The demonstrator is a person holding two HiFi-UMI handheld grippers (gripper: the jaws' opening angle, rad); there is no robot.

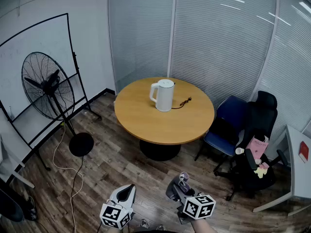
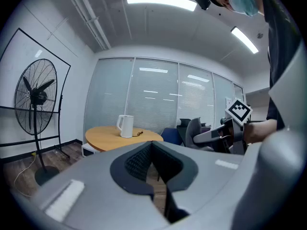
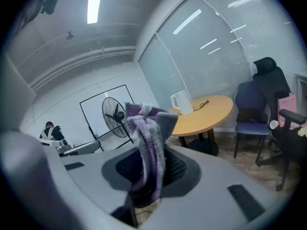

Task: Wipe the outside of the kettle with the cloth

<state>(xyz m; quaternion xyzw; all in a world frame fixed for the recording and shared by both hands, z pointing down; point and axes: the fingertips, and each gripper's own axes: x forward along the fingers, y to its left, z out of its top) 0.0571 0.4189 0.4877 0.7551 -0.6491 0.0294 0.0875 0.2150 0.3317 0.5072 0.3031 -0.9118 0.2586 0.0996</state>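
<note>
The round worktop (image 1: 146, 125) stands well ahead. The white kettle (image 1: 163, 95) sits on it near the middle with its lid down, so I cannot see what is inside. The right claw (image 3: 149, 152) is clamped on the purple and grey cloth (image 3: 144, 123). The left claw (image 2: 152, 145) is pressed together with nothing in it. I think it is best to walk close first, then rub the kettle's sides gently.

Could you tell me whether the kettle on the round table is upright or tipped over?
Upright: the kettle stands on its base on the table, with its lid uppermost and its handle out to the side.
</note>
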